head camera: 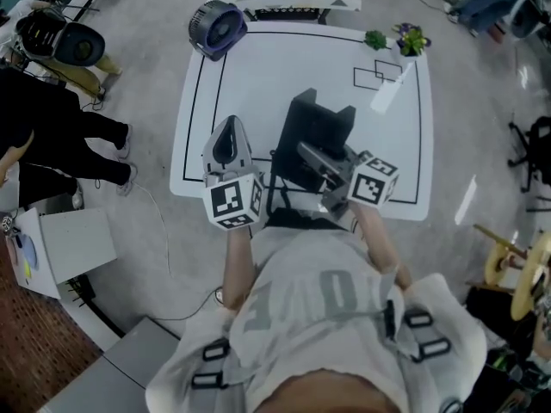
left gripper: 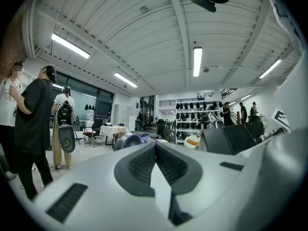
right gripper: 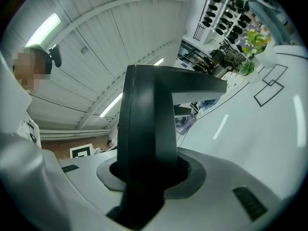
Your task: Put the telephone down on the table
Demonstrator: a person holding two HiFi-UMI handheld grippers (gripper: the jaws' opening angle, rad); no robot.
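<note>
Right gripper point(right gripper: 146, 182) tight around black telephone point(right gripper: 144, 114)

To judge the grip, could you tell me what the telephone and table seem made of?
The telephone: likely moulded plastic, dark and matt, with only a dull sheen. The table: smooth glossy white top, perhaps laminate; bright streaks reflect in it.

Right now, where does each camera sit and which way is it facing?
Head view: on the person's head, looking steeply down at the table; shows both forearms, left claw and right claw.
Left gripper view: on the left claw, facing level across the room; shows its shut, empty jaws.
Right gripper view: on the right claw, tilted up toward the ceiling; shows its jaws clamping the telephone, plus the person's shirt.
Shared: the fan appears in the head and left gripper views.
</note>
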